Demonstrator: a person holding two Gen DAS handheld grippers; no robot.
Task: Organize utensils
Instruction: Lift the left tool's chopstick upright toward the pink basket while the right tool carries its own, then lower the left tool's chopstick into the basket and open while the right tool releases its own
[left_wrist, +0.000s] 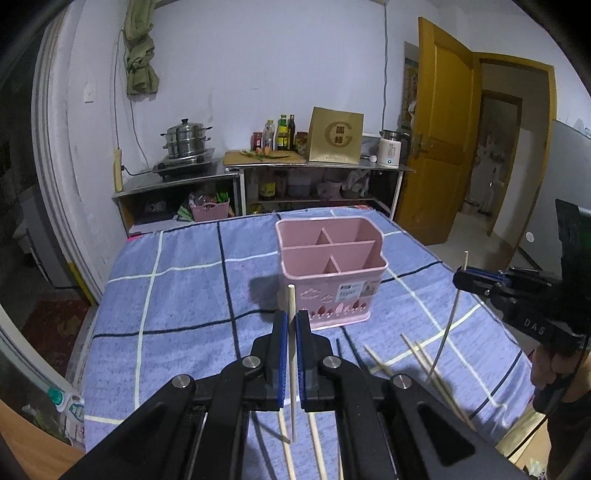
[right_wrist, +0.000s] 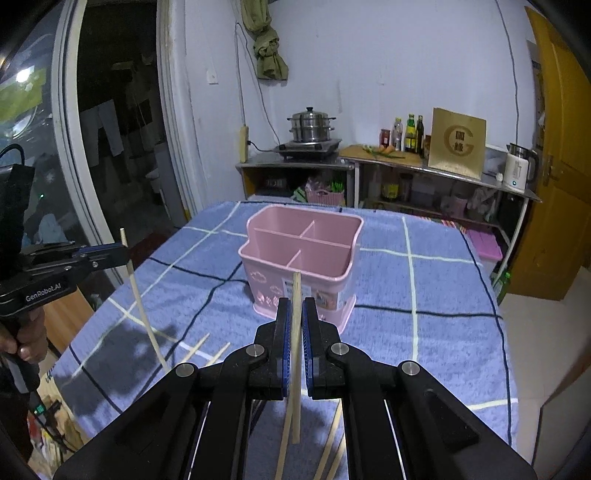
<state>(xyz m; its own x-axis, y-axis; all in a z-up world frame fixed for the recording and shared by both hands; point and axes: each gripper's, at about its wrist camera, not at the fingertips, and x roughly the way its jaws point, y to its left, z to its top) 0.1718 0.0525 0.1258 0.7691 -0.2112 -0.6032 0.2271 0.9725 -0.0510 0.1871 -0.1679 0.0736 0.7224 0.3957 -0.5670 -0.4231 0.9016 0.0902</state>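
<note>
A pink utensil holder with several compartments stands on the blue checked cloth, all compartments showing no contents. My left gripper is shut on a pale wooden chopstick held upright, just short of the holder's near wall. My right gripper is shut on another wooden chopstick, also upright, in front of the holder. Each gripper appears in the other's view: the right gripper at the far right, the left gripper at the far left, both lifted off the cloth.
Several loose chopsticks lie on the cloth near its front edge, two of them dark. Behind the table stand steel counters with a steamer pot, bottles, a brown box and a kettle. An orange door is at right.
</note>
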